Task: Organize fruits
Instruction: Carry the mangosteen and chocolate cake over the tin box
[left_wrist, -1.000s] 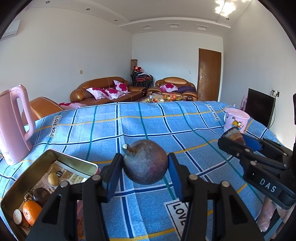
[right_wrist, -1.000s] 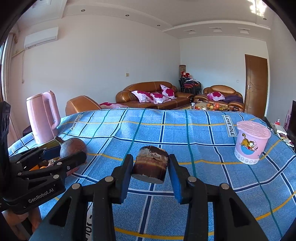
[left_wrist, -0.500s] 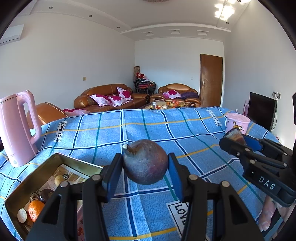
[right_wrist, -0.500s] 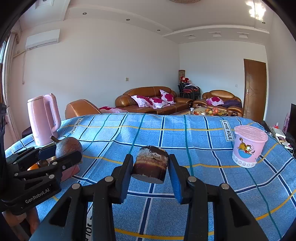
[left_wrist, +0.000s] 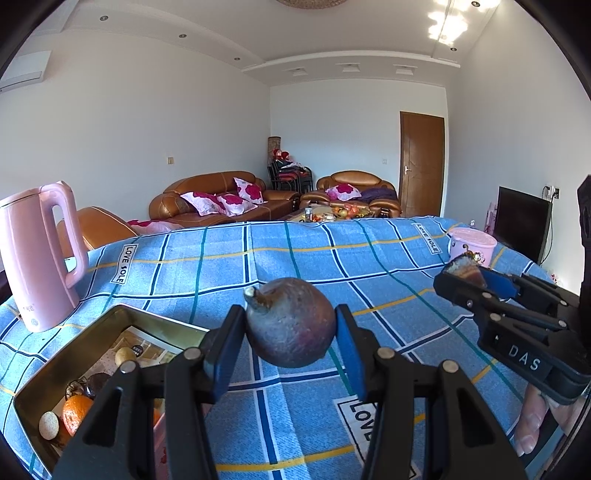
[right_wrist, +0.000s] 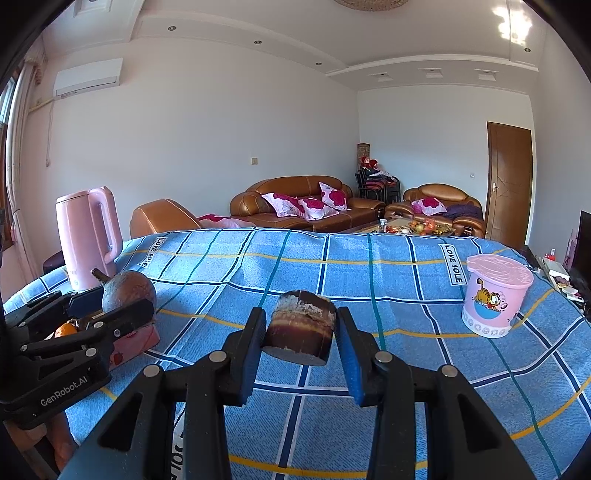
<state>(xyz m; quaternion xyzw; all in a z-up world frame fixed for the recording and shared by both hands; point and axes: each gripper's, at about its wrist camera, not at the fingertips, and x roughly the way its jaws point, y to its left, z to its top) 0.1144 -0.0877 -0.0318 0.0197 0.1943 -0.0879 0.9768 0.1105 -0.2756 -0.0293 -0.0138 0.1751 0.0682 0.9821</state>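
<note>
almost nothing has changed over the last second: the left hand-held gripper (left_wrist: 290, 338) still pinches the round, dark purple fruit (left_wrist: 291, 326) with its stub of stem, and the right hand-held gripper (right_wrist: 300, 341) still clamps a brown, layered, drum-shaped piece (right_wrist: 301, 332), each held narrow and lifted clear of the blue checked cloth (left_wrist: 295, 254) on the bench. only the left view has tipped up a little, so more ceiling shows and the metal tin (left_wrist: 33, 391) sits a bit lower in the corner. the tin lies below and to the left of the held fruit, with an orange (left_wrist: 75, 413) and a few small pieces already inside. i judge this a pause mid-carry: both loads are secure, neither is yet over the tin, and the fruit looks closest to going in.
</note>
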